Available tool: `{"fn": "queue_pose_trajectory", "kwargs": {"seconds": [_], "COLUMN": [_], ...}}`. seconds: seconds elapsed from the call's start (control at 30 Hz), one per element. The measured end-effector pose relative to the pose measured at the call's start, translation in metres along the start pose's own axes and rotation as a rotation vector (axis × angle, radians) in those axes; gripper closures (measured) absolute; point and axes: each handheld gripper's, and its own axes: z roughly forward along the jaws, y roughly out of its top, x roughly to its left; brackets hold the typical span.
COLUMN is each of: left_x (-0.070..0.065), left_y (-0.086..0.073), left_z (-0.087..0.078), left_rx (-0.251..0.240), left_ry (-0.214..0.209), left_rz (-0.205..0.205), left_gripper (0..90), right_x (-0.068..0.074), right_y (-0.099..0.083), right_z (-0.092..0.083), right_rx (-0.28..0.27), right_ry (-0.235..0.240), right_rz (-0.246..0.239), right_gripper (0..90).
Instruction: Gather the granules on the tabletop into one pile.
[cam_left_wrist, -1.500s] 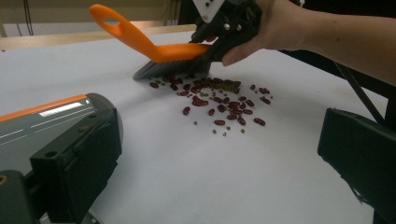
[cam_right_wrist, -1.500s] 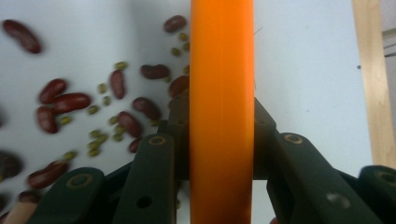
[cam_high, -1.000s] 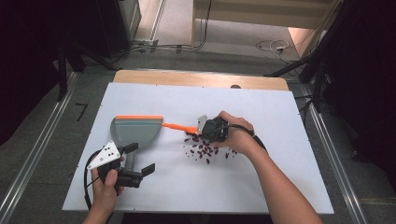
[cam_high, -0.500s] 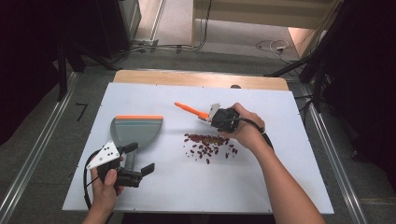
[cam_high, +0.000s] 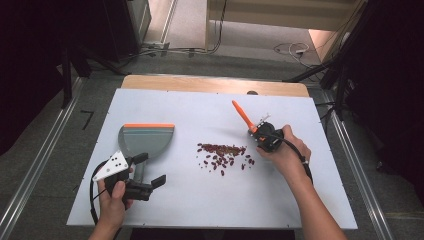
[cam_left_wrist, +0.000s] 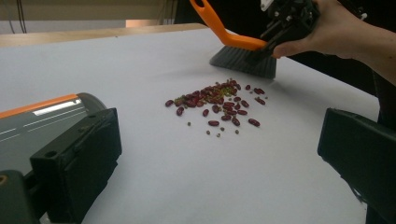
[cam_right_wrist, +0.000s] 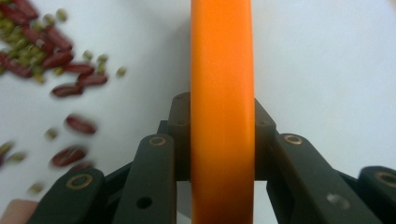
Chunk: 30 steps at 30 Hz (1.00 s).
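Note:
A small pile of red and green beans (cam_high: 223, 154) (cam_left_wrist: 217, 105) (cam_right_wrist: 46, 46) lies mid-table. My right gripper (cam_high: 265, 138) (cam_left_wrist: 289, 18) (cam_right_wrist: 222, 135) is shut on the orange handle of a brush (cam_high: 242, 115) (cam_right_wrist: 222, 70), just right of the beans. The brush's grey bristles (cam_left_wrist: 243, 60) rest on the table beside the pile, and its handle points away to the far left. A grey dustpan (cam_high: 147, 139) (cam_left_wrist: 37, 121) with an orange lip sits left of the beans. My left gripper (cam_high: 150, 170) stands open at the dustpan's near end, nothing between its fingers (cam_left_wrist: 79, 163).
The white board (cam_high: 200, 200) covers a wooden table whose far edge (cam_high: 210, 84) shows. Metal rails (cam_high: 355, 165) run along both sides on the floor. Cables (cam_high: 290, 49) lie on the floor beyond the table.
My right gripper carried the brush from beside the dustpan, left of the beans, over to the pile's right side. The handle swung to point away. The left hand stayed put.

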Motion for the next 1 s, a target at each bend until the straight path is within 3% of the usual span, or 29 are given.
{"fn": "queue_pose_trajectory", "kwargs": {"seconds": [0.13, 0.2, 0.37, 0.63, 1.0], "left_x": [0.000, -0.001, -0.002, 0.000, 0.000], "left_y": [0.001, 0.001, 0.001, 0.001, 0.001], "left_z": [0.001, 0.001, 0.002, 0.000, 0.000], "left_rx": [0.003, 0.006, 0.003, 0.000, 0.001], "left_ry": [-0.001, 0.001, -0.003, -0.002, -0.003], "left_rz": [0.001, 0.004, 0.006, 0.004, 0.005], "left_gripper": [0.7, 0.7, 0.7, 0.7, 0.7], "right_x": [0.010, 0.017, 0.032, 0.054, 0.073], "right_y": [-0.009, -0.009, -0.006, 0.008, 0.024], "right_z": [-0.005, -0.005, -0.007, -0.011, -0.015], "right_rx": [0.014, 0.020, 0.015, 0.009, -0.033], "right_ry": [0.038, 0.025, 0.019, 0.025, 0.074], "right_rz": [0.048, 0.036, 0.083, 0.077, 0.048], "right_gripper": [68.7, 68.6, 68.6, 68.6, 68.6]}}
